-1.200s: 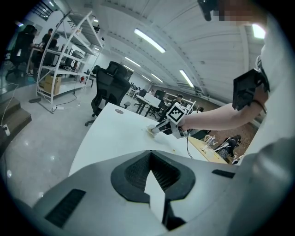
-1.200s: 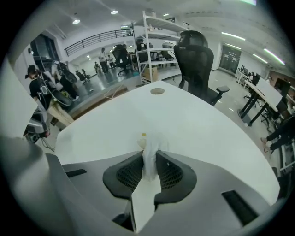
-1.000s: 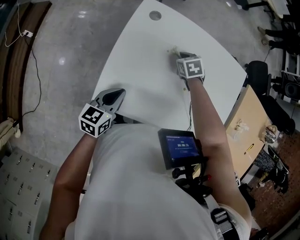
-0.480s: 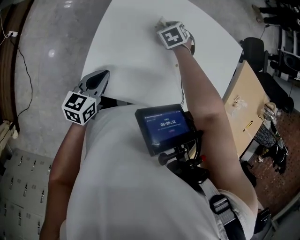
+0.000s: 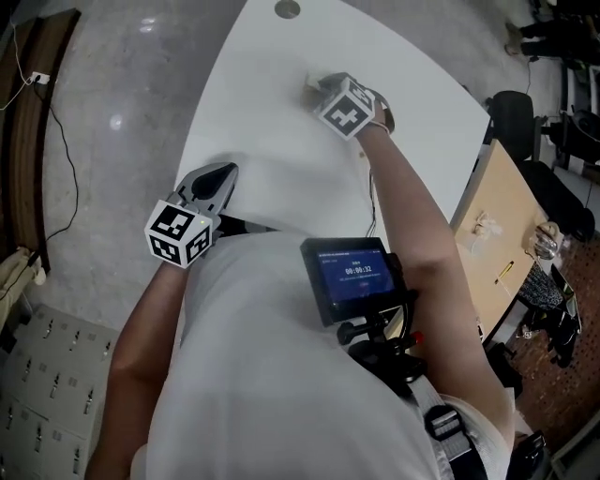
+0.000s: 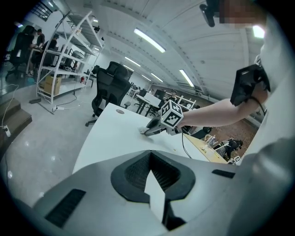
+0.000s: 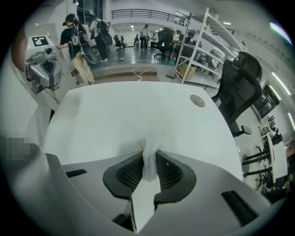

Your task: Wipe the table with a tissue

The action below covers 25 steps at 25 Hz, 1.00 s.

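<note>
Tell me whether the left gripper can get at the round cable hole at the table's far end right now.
Probably yes: the left gripper has only bare table between it and the cable hole; the right gripper sits off to the right.

Probably an open office — swivel chairs [image 7: 237, 87], metal shelving [image 6: 69, 57], strip lights [image 6: 150, 40].

White table [image 5: 253, 122] lies open from 10 to 12 o'clock (round grommet [image 5: 287, 9] sits at 12); right gripper [image 5: 314, 89] blocks 1 o'clock
</note>
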{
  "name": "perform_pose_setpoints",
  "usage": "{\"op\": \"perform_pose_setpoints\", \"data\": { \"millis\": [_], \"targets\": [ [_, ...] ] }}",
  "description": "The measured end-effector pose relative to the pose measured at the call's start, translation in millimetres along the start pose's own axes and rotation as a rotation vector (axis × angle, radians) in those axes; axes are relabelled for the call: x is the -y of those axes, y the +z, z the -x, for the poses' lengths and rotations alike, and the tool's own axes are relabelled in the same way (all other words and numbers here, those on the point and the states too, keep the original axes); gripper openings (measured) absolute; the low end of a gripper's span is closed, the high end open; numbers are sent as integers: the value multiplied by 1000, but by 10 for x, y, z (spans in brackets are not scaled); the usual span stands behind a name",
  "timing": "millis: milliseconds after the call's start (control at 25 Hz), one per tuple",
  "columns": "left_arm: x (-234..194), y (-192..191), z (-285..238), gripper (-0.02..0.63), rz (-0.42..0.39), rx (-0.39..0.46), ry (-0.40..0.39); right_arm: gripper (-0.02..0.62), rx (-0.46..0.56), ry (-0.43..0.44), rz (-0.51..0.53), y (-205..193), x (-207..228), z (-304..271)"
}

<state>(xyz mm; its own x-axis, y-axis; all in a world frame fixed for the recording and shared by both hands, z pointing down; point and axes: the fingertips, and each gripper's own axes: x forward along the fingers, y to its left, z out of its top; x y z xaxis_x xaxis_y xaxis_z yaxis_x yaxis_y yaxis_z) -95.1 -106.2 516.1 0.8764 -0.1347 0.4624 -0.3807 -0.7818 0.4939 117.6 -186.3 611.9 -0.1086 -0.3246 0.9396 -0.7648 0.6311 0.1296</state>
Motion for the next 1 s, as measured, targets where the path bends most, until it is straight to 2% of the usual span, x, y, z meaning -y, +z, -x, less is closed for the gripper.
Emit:
{"op": "perform_pose_setpoints", "data": {
  "millis": [160, 240, 360, 440, 560, 680, 800, 1000],
  "targets": [
    [-14, 13, 28, 5, -6, 2, -3, 67, -9, 85, 71, -30, -313, 42],
    [-16, 20, 40, 6, -10, 1, -6, 67, -21, 171, 88, -55, -508, 77],
    [36, 21, 27, 5, -17, -1, -13, 67, -12, 325, 61, -126, -801, 203],
    [54, 23, 1, 5, -23, -2, -18, 67, 49, 352, 2, -131, -861, 293],
    [72, 21, -4, 5, -35, -8, -29, 67, 140, 353, -115, -168, -915, 434],
    [133, 25, -45, 5, -48, -16, -45, 67, 193, 340, -164, -271, -942, 590],
    [233, 36, -110, 5, -66, -25, -67, 67, 231, 282, -213, -425, -856, 717],
    [392, 42, -175, 5, -97, -44, -104, 67, 311, 147, -373, -640, -552, 939]
  ]
}}
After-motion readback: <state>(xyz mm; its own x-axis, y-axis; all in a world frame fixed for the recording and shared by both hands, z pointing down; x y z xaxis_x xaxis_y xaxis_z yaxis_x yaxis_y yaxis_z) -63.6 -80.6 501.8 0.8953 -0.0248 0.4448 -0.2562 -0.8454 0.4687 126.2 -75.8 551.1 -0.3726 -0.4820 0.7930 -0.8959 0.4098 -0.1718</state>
